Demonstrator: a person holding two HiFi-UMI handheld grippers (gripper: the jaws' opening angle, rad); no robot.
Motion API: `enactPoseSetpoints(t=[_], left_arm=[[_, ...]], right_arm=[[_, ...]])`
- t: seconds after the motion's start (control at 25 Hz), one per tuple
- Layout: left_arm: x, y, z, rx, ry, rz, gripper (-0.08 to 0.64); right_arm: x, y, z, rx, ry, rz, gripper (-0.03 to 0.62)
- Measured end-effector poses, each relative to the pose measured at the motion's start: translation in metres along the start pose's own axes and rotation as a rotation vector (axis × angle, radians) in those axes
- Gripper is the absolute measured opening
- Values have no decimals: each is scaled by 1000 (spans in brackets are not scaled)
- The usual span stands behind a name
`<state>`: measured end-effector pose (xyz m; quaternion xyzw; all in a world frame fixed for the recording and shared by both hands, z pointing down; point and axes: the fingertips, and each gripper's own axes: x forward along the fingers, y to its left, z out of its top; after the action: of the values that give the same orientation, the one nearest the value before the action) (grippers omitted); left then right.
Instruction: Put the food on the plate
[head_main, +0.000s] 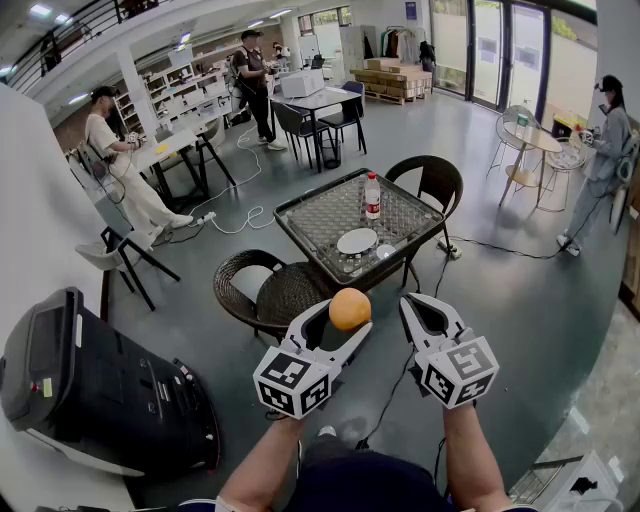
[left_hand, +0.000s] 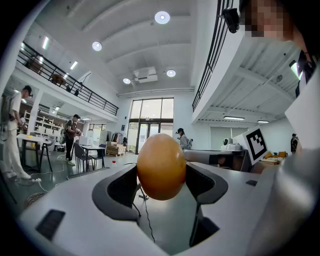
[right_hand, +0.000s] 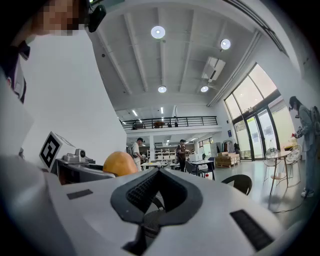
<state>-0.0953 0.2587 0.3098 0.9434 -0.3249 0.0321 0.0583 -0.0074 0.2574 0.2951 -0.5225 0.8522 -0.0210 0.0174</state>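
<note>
While you hold both tools up in front of you, your left gripper (head_main: 343, 317) is clamped on the orange (head_main: 349, 309), its jaws standing wide with a pad against each side of the fruit. Just to its right, your right gripper (right_hand: 159, 172) has its jaws together with nothing in them. The orange hangs in the air on the near side of the table (head_main: 318, 214), well apart from the plate (head_main: 357, 241). Low at the left lies a black case (head_main: 90, 390). Past the grippers, a wicker chair (head_main: 270, 292) stands at the table's near left corner. The white plate sits near the table's near edge, and a bottle (head_main: 372, 196) with a red cap stands upright farther back. A second chair (head_main: 432, 180) stands on the table's far right side. Farther off, people stand at other tables.
</note>
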Motion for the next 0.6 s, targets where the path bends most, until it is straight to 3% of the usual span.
enactPoseSetpoints(t=[0.6], left_arm=[[8, 3, -4, -4, 6, 2, 310]], right_arm=[[4, -7, 1, -6, -1, 5, 5]])
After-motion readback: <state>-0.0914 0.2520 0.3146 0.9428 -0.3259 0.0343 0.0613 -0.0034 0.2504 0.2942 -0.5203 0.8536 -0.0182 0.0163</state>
